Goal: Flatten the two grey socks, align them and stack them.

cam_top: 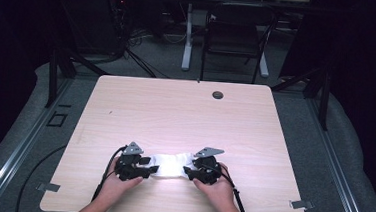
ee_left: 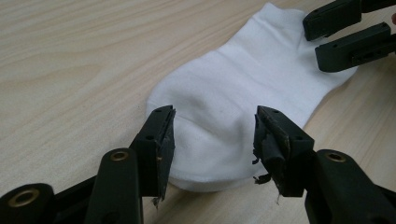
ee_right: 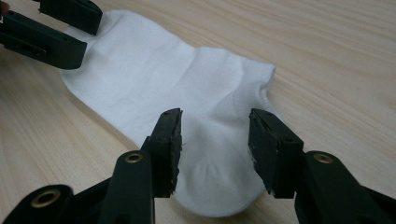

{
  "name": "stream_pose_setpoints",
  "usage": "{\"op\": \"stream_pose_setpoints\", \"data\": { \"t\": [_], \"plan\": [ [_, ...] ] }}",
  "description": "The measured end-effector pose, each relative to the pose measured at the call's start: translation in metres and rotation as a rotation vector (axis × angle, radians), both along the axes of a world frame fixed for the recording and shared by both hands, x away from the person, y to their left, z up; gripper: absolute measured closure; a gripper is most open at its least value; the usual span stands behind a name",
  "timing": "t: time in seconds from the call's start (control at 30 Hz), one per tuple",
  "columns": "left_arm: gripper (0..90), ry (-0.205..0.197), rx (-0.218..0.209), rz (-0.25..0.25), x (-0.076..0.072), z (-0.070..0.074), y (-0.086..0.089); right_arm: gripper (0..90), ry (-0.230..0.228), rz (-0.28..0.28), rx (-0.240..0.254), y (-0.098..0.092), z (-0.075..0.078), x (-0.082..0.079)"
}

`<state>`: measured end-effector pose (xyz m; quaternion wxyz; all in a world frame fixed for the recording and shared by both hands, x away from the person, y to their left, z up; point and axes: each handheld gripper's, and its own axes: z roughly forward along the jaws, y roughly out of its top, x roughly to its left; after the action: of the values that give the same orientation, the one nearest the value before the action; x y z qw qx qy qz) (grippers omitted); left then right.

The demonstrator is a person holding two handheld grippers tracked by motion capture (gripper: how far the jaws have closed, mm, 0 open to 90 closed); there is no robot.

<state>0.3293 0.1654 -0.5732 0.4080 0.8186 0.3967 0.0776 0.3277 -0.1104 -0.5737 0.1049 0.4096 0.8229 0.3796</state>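
**Sock flat between two open tools, near front edge**

White sock (cam_top: pixel 171 165) lies flat on the surface (cam_top: pixel 185 116), close to the front edge, about midway between the front corners. Its long axis runs left to right, parallel to that edge.

Left tool (cam_top: pixel 150 169) sits at the sock's left end, right tool (cam_top: pixel 187 171) at its right end; they face each other along the sock's length. Each end is equally near its own tool.

Left tool (ee_left: pixel 215 135): jaws spread wide, straddling one rounded end of the sock, pads clear of the cloth. Right tool (ee_right: pixel 215 135): same, open over the other end, nothing pinched.

Judgement: any next pinch or fold would work along that left-right axis, one end per hand.
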Motion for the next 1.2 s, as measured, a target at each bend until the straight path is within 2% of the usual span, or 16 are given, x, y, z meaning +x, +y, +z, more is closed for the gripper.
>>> {"op": "stream_pose_setpoints", "data": {
  "t": [0.17, 0.23, 0.37, 0.6, 0.7, 0.83, 1.0, 1.2],
  "plan": [
    [46.2, -0.016, -0.026, 0.017, -0.002, 0.009, 0.006, 52.7, -0.012, -0.002, 0.012, -0.004, 0.007, -0.003],
    [46.1, -0.029, -0.017, 0.020, -0.002, 0.014, 0.010, 52.2, -0.018, 0.001, 0.016, -0.005, 0.011, -0.006],
    [46.1, -0.047, -0.028, 0.042, -0.006, 0.024, 0.017, 52.0, -0.013, 0.014, 0.017, -0.007, 0.021, -0.010],
    [46.1, -0.050, -0.060, 0.063, -0.014, 0.035, 0.026, 52.2, -0.052, 0.021, 0.025, -0.014, 0.037, -0.022],
    [46.1, -0.048, -0.057, 0.061, -0.019, 0.038, 0.030, 52.2, -0.055, 0.022, 0.025, -0.018, 0.039, -0.029],
    [46.1, -0.048, -0.053, 0.063, -0.025, 0.040, 0.033, 52.2, -0.052, 0.016, 0.021, -0.022, 0.041, -0.039],
    [46.1, -0.041, -0.028, 0.051, -0.033, 0.038, 0.039, 52.2, -0.050, 0.005, 0.020, -0.029, 0.042, -0.048],
    [46.1, -0.042, -0.012, 0.051, -0.039, 0.029, 0.047, 52.2, -0.062, -0.008, 0.032, -0.037, 0.036, -0.053]
  ]
}}
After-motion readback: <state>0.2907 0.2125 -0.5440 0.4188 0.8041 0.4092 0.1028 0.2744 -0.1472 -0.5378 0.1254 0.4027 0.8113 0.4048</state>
